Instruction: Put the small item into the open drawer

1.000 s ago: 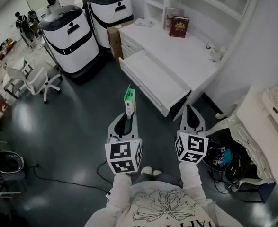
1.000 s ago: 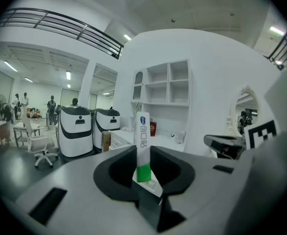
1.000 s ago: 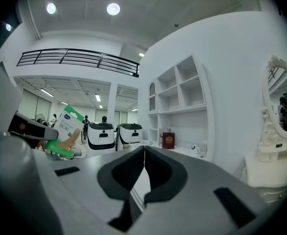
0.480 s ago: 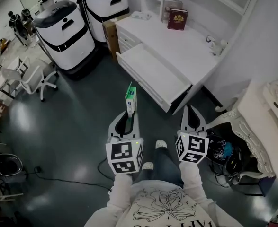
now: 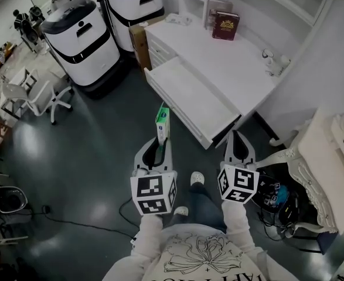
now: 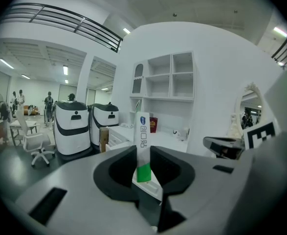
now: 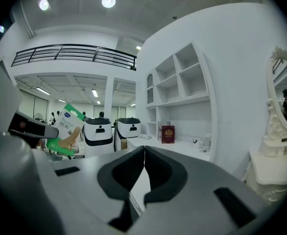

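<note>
While the left tool (image 5: 159, 146) pinches the flat green-and-white packet (image 5: 162, 122) upright | right tool (image 5: 237, 136) pressed together, empty | risk: thin packet slips, or clips near rim of open white drawer (image 5: 190, 95)

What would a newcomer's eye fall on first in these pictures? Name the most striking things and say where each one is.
The green-and-white packet stands upright, clamped in the left gripper, mid head view. Just beyond it the open drawer of the white desk juts over the dark floor, with a dark red book at the desktop's back. Two large white-and-black machines stand left of the desk.
</note>
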A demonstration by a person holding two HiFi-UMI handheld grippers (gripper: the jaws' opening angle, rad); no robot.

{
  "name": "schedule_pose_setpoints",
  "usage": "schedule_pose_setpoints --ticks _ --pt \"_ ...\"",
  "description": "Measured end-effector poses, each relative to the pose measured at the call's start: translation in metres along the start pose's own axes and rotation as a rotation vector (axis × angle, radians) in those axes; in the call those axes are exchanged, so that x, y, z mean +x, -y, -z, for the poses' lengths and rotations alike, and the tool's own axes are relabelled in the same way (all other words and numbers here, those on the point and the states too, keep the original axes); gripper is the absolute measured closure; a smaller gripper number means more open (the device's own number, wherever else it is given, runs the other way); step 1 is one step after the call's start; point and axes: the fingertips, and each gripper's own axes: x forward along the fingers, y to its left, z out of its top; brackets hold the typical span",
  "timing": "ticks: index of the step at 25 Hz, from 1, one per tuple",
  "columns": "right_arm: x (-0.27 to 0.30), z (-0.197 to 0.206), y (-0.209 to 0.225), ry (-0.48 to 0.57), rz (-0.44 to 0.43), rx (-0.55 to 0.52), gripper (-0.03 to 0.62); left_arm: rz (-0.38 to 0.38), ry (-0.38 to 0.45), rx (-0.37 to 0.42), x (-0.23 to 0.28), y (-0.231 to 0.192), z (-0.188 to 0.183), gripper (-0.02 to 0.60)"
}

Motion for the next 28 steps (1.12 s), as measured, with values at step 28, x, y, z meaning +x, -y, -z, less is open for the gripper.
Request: schedule_pose_setpoints --ticks 28 --pt "0.232 -0.018 0.085 -0.056 -0.098 0.031 0.591 -0.051 -0.083 -0.044 0.225 0.015 -0.052 0.503"
